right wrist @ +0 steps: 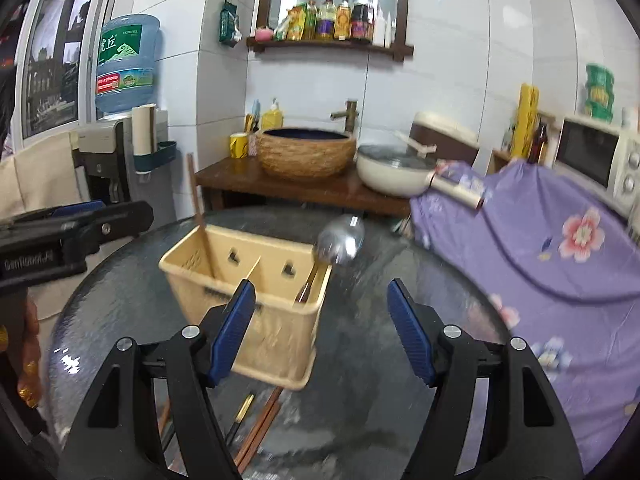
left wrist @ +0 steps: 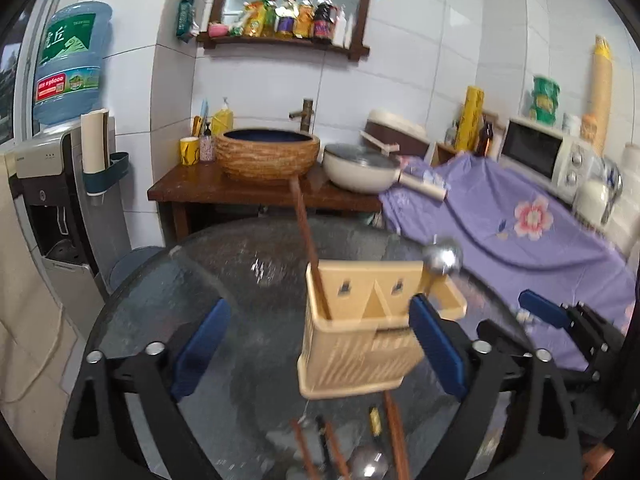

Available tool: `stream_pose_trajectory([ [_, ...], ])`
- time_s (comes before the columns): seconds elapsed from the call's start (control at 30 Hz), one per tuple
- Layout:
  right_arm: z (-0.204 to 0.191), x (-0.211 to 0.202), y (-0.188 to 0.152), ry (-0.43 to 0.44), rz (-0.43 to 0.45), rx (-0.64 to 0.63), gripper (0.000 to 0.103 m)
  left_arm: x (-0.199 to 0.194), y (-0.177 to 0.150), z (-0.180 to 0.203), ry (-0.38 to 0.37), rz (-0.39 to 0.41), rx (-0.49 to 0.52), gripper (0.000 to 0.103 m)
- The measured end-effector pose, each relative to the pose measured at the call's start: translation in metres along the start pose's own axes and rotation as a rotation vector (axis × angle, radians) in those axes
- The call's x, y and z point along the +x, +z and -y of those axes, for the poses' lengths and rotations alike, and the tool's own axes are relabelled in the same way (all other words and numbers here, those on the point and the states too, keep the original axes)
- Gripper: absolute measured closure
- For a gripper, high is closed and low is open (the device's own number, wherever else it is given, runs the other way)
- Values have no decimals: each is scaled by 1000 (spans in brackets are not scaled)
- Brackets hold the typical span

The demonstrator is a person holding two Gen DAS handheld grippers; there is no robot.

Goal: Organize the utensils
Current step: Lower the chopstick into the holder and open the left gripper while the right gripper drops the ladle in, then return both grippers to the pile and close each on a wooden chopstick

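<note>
While both tongs hung over the round glass bench [left wrist: 168,288], the beige utensil holder [left wrist: 360,344] stood near its middle w/ a chopstick [left wrist: 308,248] upright in the left compartment & a metal ladle [right wrist: 340,240] leaning in the right one. Left tongs [left wrist: 320,348] gaped wide, holder between the pads but not pressed. Right tongs [right wrist: 320,332] were open, holding nothing. More chopsticks [left wrist: 316,452] & a spoon [left wrist: 368,464] lay in front of the holder.
</note>
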State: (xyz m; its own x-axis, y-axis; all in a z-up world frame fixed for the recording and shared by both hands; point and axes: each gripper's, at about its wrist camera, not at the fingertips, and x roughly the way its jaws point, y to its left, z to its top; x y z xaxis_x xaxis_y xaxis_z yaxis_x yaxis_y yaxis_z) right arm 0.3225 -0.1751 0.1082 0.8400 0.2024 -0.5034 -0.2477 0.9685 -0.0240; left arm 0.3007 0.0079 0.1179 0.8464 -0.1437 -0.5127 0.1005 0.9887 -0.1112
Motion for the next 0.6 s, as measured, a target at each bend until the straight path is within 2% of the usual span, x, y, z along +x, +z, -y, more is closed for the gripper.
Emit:
stream_pose_trajectory([
  [0.1, -10, 10, -38, 33, -125, 3, 35, 5, -31, -1, 47, -63, 40, 11],
  [0.2, -18, 27, -70, 32, -227, 11, 37, 23, -70, -9, 79, -179, 45, 13],
  [0.3, -21, 41, -97, 54, -316, 57, 47, 38, -96, -18, 74, -276, 15, 32],
  [0.43, -23, 51, -116, 59, -370, 91, 54, 51, -116, -23, 69, -337, -11, 49],
  [0.6, -30, 54, -126, 32, -386, 98, 57, 59, -126, -24, 79, -350, -23, 53],
])
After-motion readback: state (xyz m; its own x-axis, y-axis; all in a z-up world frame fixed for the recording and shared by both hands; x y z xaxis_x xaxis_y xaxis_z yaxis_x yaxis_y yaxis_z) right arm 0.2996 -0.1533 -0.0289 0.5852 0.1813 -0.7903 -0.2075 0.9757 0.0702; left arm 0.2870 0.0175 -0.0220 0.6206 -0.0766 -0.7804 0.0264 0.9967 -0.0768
